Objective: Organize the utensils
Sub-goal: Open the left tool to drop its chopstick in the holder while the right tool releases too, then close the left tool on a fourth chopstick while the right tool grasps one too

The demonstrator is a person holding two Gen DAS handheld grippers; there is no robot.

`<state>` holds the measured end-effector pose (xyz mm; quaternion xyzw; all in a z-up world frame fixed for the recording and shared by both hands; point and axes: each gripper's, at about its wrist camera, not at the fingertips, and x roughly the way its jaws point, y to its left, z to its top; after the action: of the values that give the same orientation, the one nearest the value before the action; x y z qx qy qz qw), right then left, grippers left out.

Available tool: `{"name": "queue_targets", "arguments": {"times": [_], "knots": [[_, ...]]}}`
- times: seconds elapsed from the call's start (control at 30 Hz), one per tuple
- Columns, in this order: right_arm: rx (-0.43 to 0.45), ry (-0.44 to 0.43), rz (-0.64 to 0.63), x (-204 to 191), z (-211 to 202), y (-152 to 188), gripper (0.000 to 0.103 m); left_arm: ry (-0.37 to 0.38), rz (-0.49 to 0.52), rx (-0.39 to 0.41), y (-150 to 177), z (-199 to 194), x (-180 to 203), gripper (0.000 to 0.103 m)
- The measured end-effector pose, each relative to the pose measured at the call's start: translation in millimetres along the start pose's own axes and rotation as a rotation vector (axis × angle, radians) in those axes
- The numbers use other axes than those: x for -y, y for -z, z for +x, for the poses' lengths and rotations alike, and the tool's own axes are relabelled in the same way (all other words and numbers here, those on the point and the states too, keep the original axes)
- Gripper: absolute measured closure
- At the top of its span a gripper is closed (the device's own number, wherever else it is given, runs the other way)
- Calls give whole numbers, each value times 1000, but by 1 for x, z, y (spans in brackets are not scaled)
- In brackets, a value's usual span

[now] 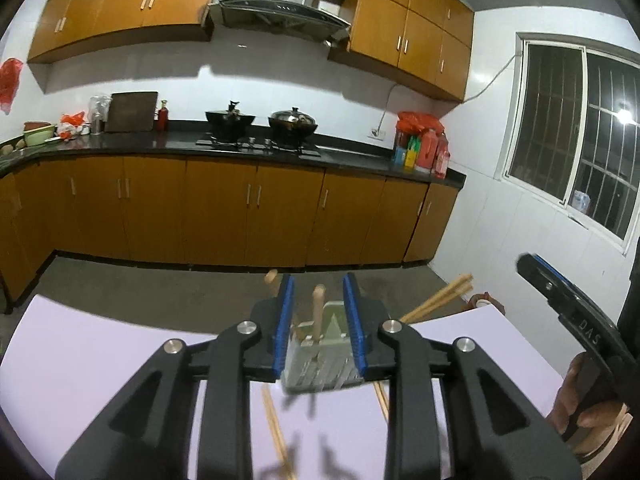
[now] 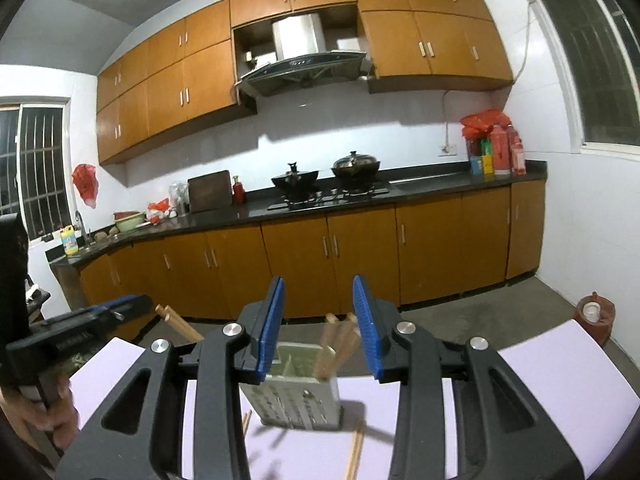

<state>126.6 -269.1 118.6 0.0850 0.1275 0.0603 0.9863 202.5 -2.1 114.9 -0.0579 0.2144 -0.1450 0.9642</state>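
Left wrist view: the left gripper stands parted with nothing clasped, a slotted holder on the pale table just ahead. Right gripper is likewise released. Chopsticks stand in the holder; others lie beside it.

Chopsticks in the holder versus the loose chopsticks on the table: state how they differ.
The chopsticks in the holder stand nearly upright; the loose chopsticks lie flat. Those in the holder are stowed; the loose chopsticks rest on the lilac table before it. Both are pale wood.
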Motion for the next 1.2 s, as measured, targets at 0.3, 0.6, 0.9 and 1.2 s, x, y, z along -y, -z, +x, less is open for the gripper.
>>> {"name": "queue_targets", "arguments": {"times": [0.3, 0.6, 0.9, 1.2], "knots": [[-424, 71, 82, 49, 18, 127, 72, -193, -1, -248, 118, 9, -45, 69], [-652, -13, 74, 26, 46, 207, 88, -155, -103, -406, 195, 27, -64, 71], [-655, 110, 2, 29, 45, 209, 95, -112, -86, -439, 203, 35, -43, 76], [-634, 160, 24, 49, 40, 208, 95, -79, -50, -483, 214, 51, -24, 85]]}}
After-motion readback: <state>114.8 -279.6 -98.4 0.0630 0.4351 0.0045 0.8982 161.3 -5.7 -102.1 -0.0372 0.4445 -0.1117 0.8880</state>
